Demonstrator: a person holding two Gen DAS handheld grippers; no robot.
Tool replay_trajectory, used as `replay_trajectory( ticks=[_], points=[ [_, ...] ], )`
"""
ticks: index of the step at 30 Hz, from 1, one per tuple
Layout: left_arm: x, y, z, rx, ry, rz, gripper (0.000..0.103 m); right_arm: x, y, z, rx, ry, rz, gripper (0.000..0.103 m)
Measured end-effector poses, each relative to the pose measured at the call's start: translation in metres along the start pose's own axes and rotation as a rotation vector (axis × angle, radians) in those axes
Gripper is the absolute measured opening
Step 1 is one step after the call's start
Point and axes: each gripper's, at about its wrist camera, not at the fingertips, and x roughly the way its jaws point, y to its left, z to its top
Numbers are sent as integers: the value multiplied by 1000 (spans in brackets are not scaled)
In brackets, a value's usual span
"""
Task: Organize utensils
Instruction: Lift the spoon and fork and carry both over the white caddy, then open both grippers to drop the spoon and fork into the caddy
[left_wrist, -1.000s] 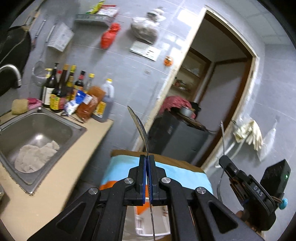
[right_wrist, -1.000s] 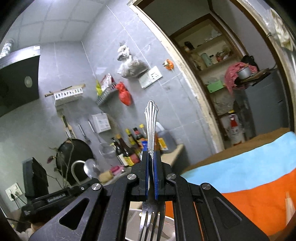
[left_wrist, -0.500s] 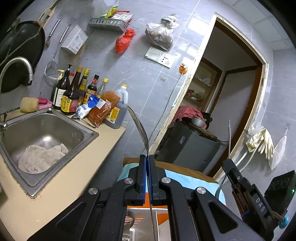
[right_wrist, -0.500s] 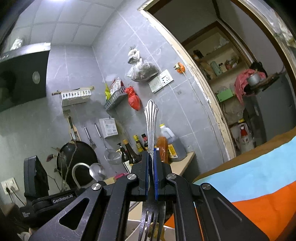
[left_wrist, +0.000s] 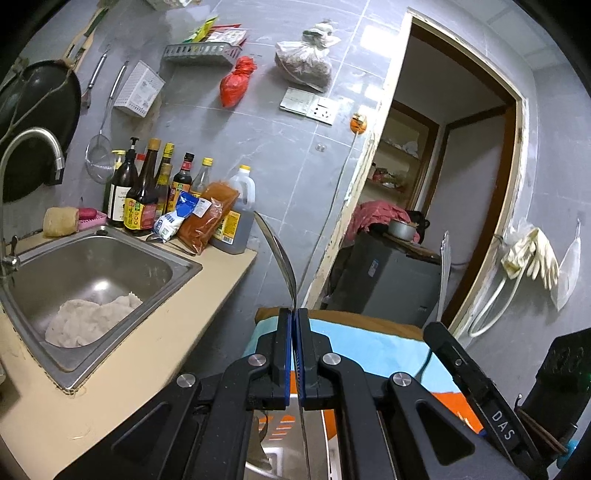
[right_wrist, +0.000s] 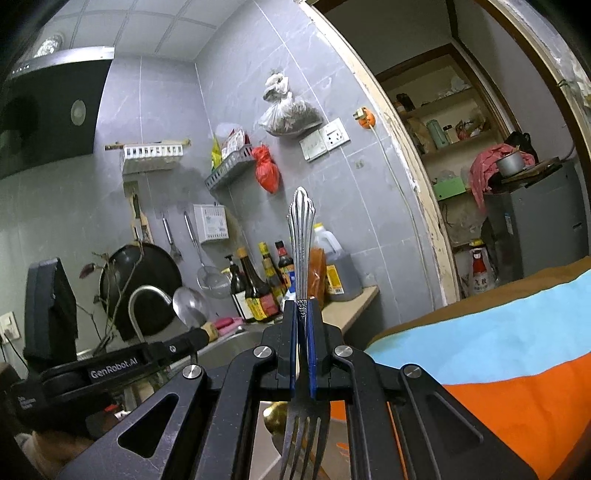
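My left gripper is shut on a metal spoon, seen edge-on, with its bowl curving up ahead of the pads and its handle running back under the camera. In the right wrist view that spoon's round bowl sticks out of the left gripper at the left. The right gripper is shut on a silver fork; the ornate handle points forward and up, the tines hang back toward the camera. From the left wrist view, the right gripper and the fork's handle stand at the right.
A steel sink with a white cloth in it sits in the beige counter on the left, with bottles behind it. A blue and orange cloth covers a surface ahead. A steel container lies below the grippers. A doorway opens at the right.
Both hands have sunk a little, so the wall, sink and counter sit higher in each view. The spoon and the fork stay clamped as before.
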Motion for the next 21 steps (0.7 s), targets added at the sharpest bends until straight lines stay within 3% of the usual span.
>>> replay_trajectory(
  ticks=[14,16,21],
  points=[
    [-6,2,-2,40,120,-26,3,-5,-5,1,-20,77,-3,5],
    [-7,2,-2,49,144,-33,7,-5,-3,2,-19,89,-5,5],
    [-13,0,-6,57,166,-44,33,-12,-2,5,-13,102,-23,5]
  ],
)
